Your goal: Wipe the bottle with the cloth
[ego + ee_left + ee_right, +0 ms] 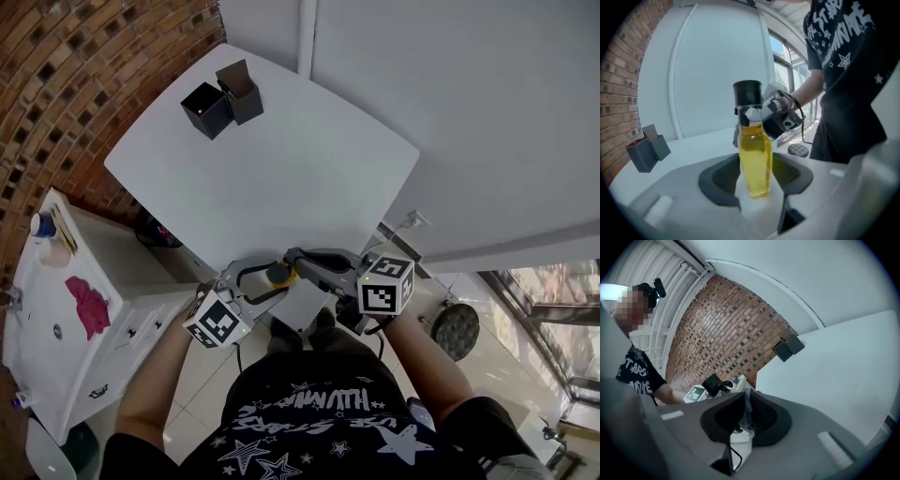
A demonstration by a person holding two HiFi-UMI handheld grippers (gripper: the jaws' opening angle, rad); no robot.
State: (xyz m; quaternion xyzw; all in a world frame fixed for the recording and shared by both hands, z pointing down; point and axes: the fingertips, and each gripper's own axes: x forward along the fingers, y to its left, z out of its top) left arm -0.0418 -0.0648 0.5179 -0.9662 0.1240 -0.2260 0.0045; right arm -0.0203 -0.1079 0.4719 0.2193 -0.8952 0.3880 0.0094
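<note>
- The left gripper has its pads pressed on the lower body of the clear bottle of yellow liquid with a black cap. It holds the bottle upright, which leaves the upper sides bare for wiping.
- The bottle hangs in the air just off the near edge of the white table, close to the person's body.
- The right gripper is clamped on a fold of thin whitish cloth.
- The two grippers face each other, the right one just beyond the bottle, probably so that the cloth can be drawn across it.
- Two black open boxes stand at the table's far left, well apart from the work.
</note>
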